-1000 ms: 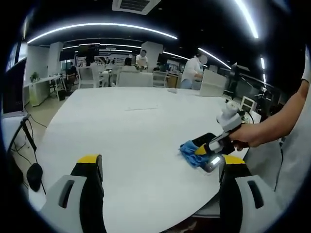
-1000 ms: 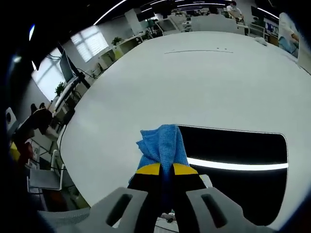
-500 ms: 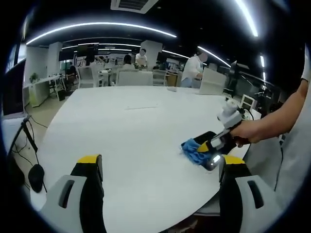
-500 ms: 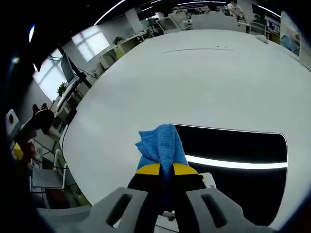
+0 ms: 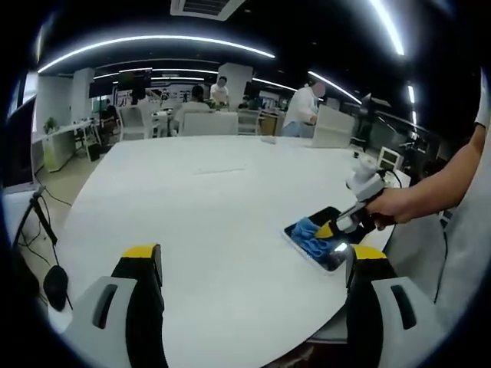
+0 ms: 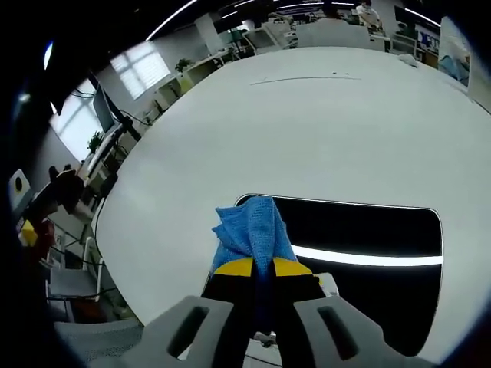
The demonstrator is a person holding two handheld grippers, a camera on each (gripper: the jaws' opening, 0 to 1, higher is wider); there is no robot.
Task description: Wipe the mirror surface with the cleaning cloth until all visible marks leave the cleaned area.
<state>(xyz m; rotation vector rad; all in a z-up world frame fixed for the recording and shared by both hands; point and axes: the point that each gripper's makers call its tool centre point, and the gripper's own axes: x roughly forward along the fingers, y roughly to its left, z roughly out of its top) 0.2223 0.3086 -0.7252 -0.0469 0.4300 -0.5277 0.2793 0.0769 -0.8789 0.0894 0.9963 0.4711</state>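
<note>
A dark rectangular mirror [image 6: 360, 264] lies flat on the white table [image 6: 307, 130], reflecting a bright ceiling light strip. My right gripper [image 6: 263, 266] is shut on a blue cleaning cloth [image 6: 249, 234], which rests on the mirror's left end. From the left gripper view, the mirror [image 5: 321, 244] lies near the table's right edge with the cloth [image 5: 307, 231] on it, held by the right gripper [image 5: 326, 230] in a person's hand. My left gripper [image 5: 253, 261] hangs open above the near table edge, nothing between its jaws.
The large white table [image 5: 207, 199] stretches far ahead. Desks, chairs and several people stand at the far end of the office. A cable and a stand hang off the table's left side [image 5: 42, 230]. The person's arm [image 5: 437, 195] reaches in from the right.
The right gripper has slid the cloth from the mirror's left edge further onto the glass. The left gripper has stayed in place.
</note>
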